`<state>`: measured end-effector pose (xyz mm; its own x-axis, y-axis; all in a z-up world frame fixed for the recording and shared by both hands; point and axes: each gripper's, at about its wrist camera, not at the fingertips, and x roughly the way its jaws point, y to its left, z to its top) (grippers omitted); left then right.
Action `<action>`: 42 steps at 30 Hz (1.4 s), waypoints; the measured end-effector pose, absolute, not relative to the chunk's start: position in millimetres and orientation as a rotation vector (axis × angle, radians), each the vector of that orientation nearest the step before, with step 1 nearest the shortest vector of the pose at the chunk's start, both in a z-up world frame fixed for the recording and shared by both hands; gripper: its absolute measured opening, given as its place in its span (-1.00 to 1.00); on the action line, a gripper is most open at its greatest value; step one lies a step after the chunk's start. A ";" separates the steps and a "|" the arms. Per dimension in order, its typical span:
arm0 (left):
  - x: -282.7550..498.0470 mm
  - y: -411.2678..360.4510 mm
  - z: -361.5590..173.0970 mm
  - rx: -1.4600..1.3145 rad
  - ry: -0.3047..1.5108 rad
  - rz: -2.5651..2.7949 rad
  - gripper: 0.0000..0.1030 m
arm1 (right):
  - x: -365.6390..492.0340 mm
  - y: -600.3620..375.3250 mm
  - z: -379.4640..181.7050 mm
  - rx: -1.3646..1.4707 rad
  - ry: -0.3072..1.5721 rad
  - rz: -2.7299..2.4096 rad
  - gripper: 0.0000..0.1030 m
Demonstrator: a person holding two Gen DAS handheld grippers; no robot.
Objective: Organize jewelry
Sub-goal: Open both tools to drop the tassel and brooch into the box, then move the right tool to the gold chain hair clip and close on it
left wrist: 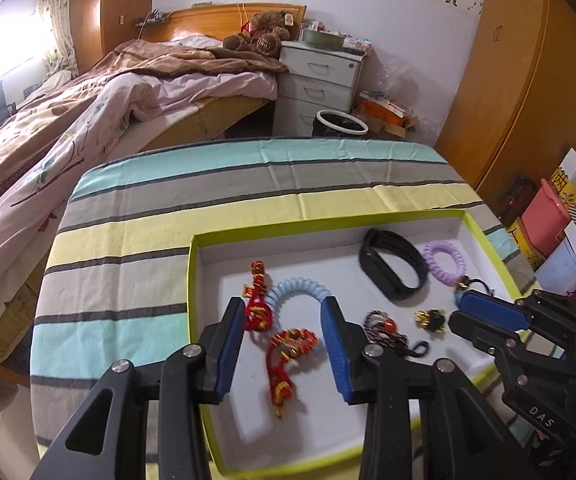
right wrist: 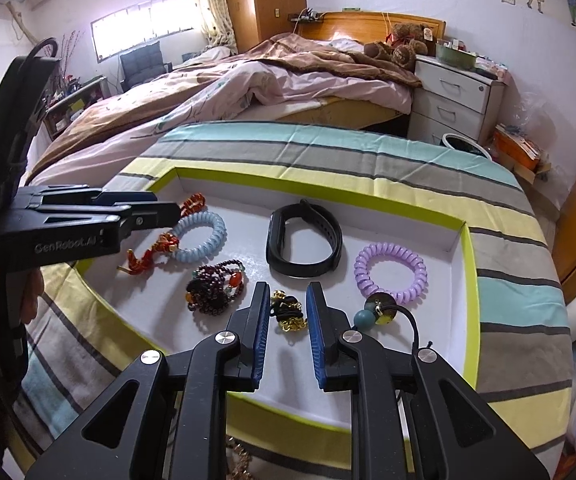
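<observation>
bracelets (right wrist: 304,246) in tray (right wrist: 470,280)

One shallow box (right wrist: 470,264) with a yellow-green rim sits on one striped cloth (right wrist: 368,160). Inside lie two coiled hair ties, one pale blue (right wrist: 201,240) and one lilac (right wrist: 392,272). There is one black wristband (right wrist: 304,244), one dark beaded bracelet (right wrist: 213,288), one black-and-gold hair tie (right wrist: 288,312), one hair tie with a teal bead (right wrist: 372,314), and two red-and-gold knotted cord charms (left wrist: 257,300) (left wrist: 290,356).

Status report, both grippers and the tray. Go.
Left gripper open over red knotted cord, not gripping. Right gripper straddles gold-and-black piece, grip unclear. Tray holds the rest; nothing blocking.
</observation>
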<state>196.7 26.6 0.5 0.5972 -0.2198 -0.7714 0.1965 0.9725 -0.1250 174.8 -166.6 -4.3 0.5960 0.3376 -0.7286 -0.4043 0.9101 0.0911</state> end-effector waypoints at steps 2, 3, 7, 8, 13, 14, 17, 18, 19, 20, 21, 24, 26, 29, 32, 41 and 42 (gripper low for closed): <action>186.6 25.3 6.9 -0.027 0.882 -0.242 -0.23 | 170.8 -167.0 -0.9 -0.081 0.819 0.434 -0.62; 181.6 24.6 10.3 -0.030 0.875 -0.240 -0.23 | 168.2 -167.0 0.5 -0.082 0.815 0.435 -0.61; 161.1 23.1 20.1 -0.039 0.848 -0.240 -0.22 | 157.4 -169.7 5.8 -0.076 0.795 0.435 -0.51; 157.3 22.6 21.5 -0.041 0.845 -0.242 -0.22 | 153.5 -171.7 8.0 -0.068 0.789 0.436 -0.48; 128.0 25.8 25.5 -0.071 0.823 -0.236 -0.22 | 136.5 -184.3 13.0 -0.026 0.773 0.448 -0.45; 123.3 26.2 25.0 -0.078 0.824 -0.237 -0.22 | 133.0 -187.4 13.2 -0.019 0.772 0.450 -0.44; 105.1 27.4 26.6 -0.102 0.806 -0.232 -0.22 | 126.1 -198.0 11.6 0.020 0.784 0.465 -0.33; 101.3 28.2 26.8 -0.106 0.801 -0.236 -0.22 | 124.5 -200.9 10.5 0.030 0.791 0.466 -0.25; 95.0 29.0 27.2 -0.113 0.794 -0.238 -0.22 | 121.9 -203.9 9.2 0.031 0.795 0.463 -0.21; 88.7 29.4 26.9 -0.119 0.791 -0.241 -0.22 | 119.3 -204.7 8.3 0.025 0.796 0.461 -0.19; 84.1 29.5 26.4 -0.124 0.789 -0.239 -0.21 | 115.7 -205.9 6.5 0.017 0.800 0.460 -0.19; 71.7 31.3 21.4 -0.152 0.790 -0.239 0.02 | 107.5 -204.7 -0.1 0.003 0.825 0.493 -0.19; 63.7 32.1 16.9 -0.158 0.794 -0.238 0.03 | 101.9 -200.0 -6.2 -0.018 0.842 0.510 -0.19; 56.4 33.6 11.6 -0.159 0.805 -0.229 0.03 | 96.7 -192.7 -12.6 -0.044 0.864 0.533 -0.19; 50.4 37.1 8.3 -0.174 0.806 -0.227 0.03 | 94.3 -185.3 -17.6 -0.075 0.880 0.540 -0.19; 43.9 43.6 -2.6 -0.203 0.828 -0.224 0.03 | 94.4 -171.7 -31.4 -0.144 0.933 0.536 -0.19; 43.8 43.7 -3.5 -0.204 0.829 -0.223 0.03 | 94.8 -171.3 -32.2 -0.147 0.937 0.533 -0.19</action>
<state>43.8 43.7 -3.5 0.6544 -0.2746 -0.7045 0.1165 0.9572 -0.2649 94.8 -171.3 -32.2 0.4742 0.3720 -0.7979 -0.4966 0.8614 0.1065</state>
